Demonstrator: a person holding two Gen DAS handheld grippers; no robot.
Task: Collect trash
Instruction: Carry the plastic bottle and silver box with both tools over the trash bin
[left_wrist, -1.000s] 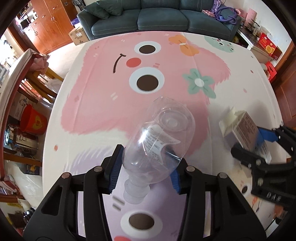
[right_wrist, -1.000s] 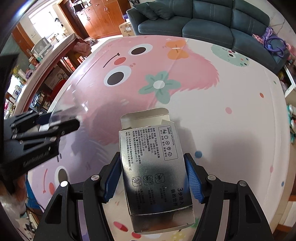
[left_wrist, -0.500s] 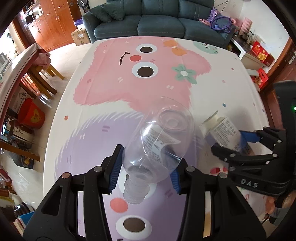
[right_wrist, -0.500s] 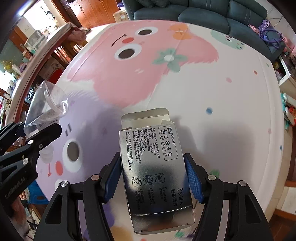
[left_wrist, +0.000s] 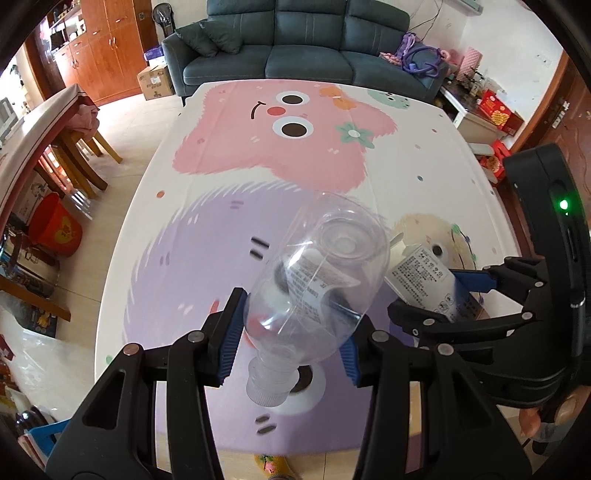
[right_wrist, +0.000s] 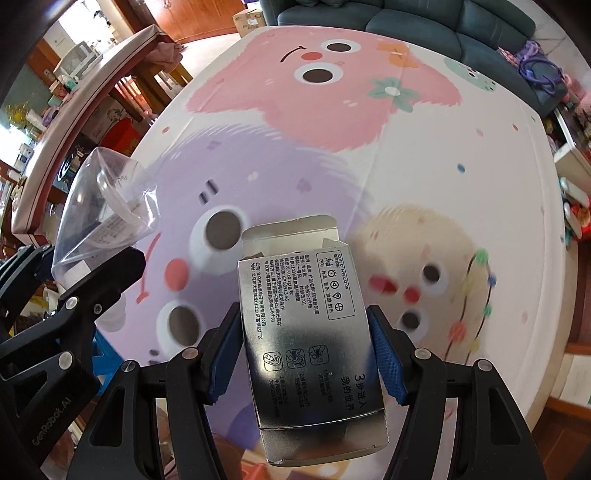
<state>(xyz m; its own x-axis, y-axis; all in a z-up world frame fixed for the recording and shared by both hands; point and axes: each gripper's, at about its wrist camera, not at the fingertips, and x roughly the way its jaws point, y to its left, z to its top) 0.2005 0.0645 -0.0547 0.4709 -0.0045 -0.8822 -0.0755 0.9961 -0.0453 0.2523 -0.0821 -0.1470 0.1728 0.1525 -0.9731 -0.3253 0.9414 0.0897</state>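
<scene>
My left gripper (left_wrist: 290, 332) is shut on a clear empty plastic bottle (left_wrist: 317, 277), cap end toward the camera, base pointing out over the table. My right gripper (right_wrist: 306, 347) is shut on a silver cardboard box (right_wrist: 310, 332) with black print and an open top flap. Both are held above the cartoon-print tablecloth (left_wrist: 258, 177). In the left wrist view the right gripper (left_wrist: 443, 295) and its box (left_wrist: 428, 280) sit just right of the bottle. In the right wrist view the left gripper (right_wrist: 85, 273) and the bottle (right_wrist: 99, 214) show at the left edge.
A dark blue sofa (left_wrist: 295, 48) stands beyond the table's far end. Wooden chairs (left_wrist: 74, 147) and a red bucket (left_wrist: 55, 229) are on the floor to the left. Red boxes (left_wrist: 498, 114) lie at the right. A hand (left_wrist: 546, 417) holds the right gripper.
Both grippers have drawn back toward the near end of the table and risen, keeping hold of the bottle and the box. More of the tablecloth shows now, including the purple and cream figures.
</scene>
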